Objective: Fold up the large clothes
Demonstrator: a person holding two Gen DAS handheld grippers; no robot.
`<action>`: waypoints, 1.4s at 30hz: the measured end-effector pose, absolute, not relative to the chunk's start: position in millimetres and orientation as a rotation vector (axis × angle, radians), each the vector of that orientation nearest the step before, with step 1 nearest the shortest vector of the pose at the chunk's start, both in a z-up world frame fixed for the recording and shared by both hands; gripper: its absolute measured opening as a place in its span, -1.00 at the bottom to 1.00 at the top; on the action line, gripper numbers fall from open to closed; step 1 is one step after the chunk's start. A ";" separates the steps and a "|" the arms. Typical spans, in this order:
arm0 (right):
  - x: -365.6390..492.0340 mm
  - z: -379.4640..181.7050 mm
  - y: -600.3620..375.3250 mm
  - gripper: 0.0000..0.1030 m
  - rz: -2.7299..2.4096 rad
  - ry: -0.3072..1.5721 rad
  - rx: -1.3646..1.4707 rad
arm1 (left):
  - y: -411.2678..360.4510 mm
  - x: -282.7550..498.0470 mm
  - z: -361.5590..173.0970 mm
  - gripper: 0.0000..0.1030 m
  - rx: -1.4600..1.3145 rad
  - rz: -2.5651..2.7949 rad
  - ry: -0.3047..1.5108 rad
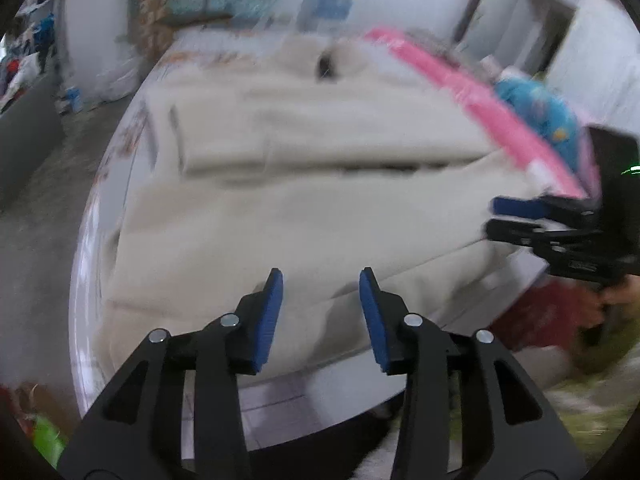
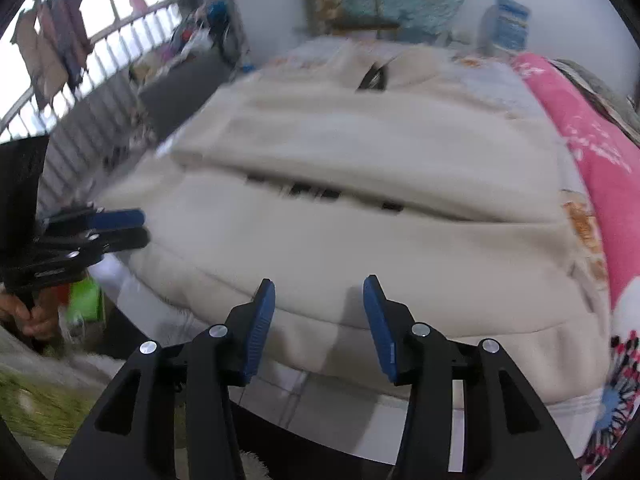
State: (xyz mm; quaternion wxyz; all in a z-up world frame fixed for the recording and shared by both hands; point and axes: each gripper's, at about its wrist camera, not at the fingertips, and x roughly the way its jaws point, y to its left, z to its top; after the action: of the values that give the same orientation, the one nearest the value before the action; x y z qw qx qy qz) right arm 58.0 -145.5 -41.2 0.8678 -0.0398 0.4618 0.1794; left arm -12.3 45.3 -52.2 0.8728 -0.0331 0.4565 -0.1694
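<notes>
A large cream fleece garment (image 1: 304, 208) lies spread on the bed, sleeves folded across its middle; it fills the right wrist view (image 2: 360, 232) too. My left gripper (image 1: 320, 284) is open and empty just above the garment's near hem. My right gripper (image 2: 319, 292) is open and empty above the near hem further right. The right gripper also shows at the right edge of the left wrist view (image 1: 496, 216), at the garment's right side. The left gripper shows at the left of the right wrist view (image 2: 142, 228), at the garment's left edge.
The bed's light patterned sheet (image 1: 124, 144) shows around the garment. A pink blanket (image 2: 592, 152) lies along the right side of the bed. A wooden chair (image 2: 348, 4) and a blue box (image 2: 508, 24) stand beyond the bed. A railing with hanging laundry (image 2: 60, 48) is at the left.
</notes>
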 end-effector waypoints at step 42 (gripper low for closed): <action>89.8 -39.7 -173.3 0.63 0.131 0.945 -0.038 | 79.4 18.4 -35.5 0.46 -0.076 -0.135 0.978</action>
State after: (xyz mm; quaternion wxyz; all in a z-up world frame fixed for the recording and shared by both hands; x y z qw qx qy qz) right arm 89.8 -173.3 -39.7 0.8881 -0.0181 0.4549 0.0629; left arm 18.4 79.4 -35.5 0.8800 -0.0366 0.4691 -0.0646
